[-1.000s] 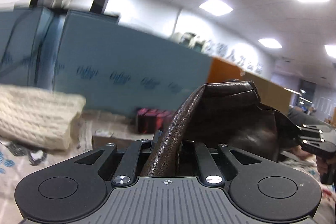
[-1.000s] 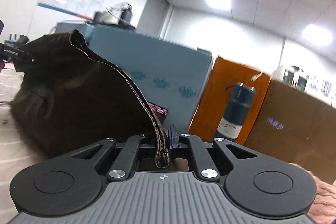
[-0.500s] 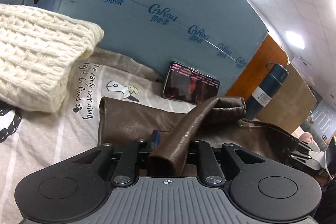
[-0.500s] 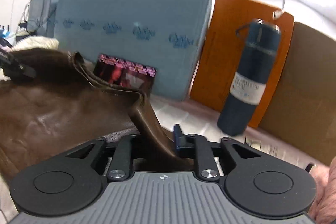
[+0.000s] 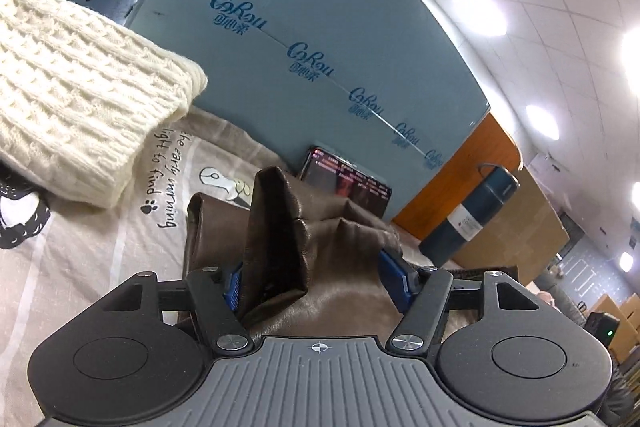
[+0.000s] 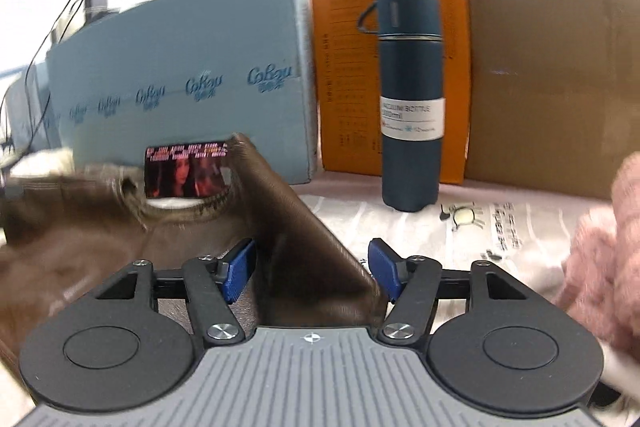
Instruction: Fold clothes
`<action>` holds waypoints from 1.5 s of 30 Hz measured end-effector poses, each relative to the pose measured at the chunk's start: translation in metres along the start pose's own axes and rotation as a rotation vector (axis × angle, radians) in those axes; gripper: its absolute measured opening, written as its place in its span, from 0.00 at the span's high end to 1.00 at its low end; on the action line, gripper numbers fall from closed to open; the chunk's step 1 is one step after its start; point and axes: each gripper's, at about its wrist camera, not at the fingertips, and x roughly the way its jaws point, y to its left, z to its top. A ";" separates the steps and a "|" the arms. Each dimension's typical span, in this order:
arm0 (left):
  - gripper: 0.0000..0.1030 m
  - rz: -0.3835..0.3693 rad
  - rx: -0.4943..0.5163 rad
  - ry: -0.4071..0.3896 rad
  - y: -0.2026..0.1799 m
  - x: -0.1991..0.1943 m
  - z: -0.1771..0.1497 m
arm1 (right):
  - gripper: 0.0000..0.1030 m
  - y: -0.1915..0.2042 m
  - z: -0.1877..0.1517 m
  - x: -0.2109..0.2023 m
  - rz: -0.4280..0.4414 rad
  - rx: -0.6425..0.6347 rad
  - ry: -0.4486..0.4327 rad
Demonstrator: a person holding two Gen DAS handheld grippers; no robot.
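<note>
A brown leather-like garment (image 5: 340,239) lies on the printed cloth (image 5: 80,259) of the table. In the left wrist view my left gripper (image 5: 316,279) is open, its blue pads spread wide, with a standing fold of the garment (image 5: 272,227) between them, loose. In the right wrist view my right gripper (image 6: 312,267) is open too, with a raised edge of the same garment (image 6: 296,223) standing between the pads, not pinched. The rest of the garment (image 6: 80,227) spreads to the left, blurred.
A folded cream knit sweater (image 5: 80,83) lies at the left. A blue foam board (image 5: 300,39) stands behind, with a phone (image 6: 186,171) leaning on it. A dark blue vacuum bottle (image 6: 410,99) stands before orange and brown boards. A pink knit (image 6: 600,239) lies at right.
Both grippers lowered the brown garment onto the table and opened; the pinched folds now stand loose between the spread pads.
</note>
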 end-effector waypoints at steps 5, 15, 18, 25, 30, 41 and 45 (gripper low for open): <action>0.36 0.009 -0.008 -0.008 0.000 -0.006 0.001 | 0.31 -0.011 0.003 -0.018 0.025 0.146 -0.047; 0.29 0.075 0.029 -0.033 -0.006 -0.014 -0.002 | 0.22 -0.013 -0.001 -0.024 0.017 0.248 -0.042; 0.32 0.138 0.061 -0.019 -0.008 -0.010 -0.004 | 0.23 -0.008 -0.003 -0.019 -0.024 0.222 -0.015; 0.83 0.248 0.197 -0.066 -0.018 -0.003 -0.008 | 0.61 -0.008 -0.009 -0.011 -0.076 0.214 0.027; 0.83 0.260 0.218 -0.020 -0.015 0.011 -0.007 | 0.68 0.003 -0.008 -0.012 -0.120 0.139 0.038; 0.14 0.291 0.064 -0.049 -0.012 -0.012 -0.005 | 0.19 0.004 -0.006 -0.051 -0.167 0.262 -0.037; 0.12 0.292 0.037 -0.002 -0.013 -0.013 -0.008 | 0.07 0.000 -0.012 -0.088 -0.144 0.413 -0.073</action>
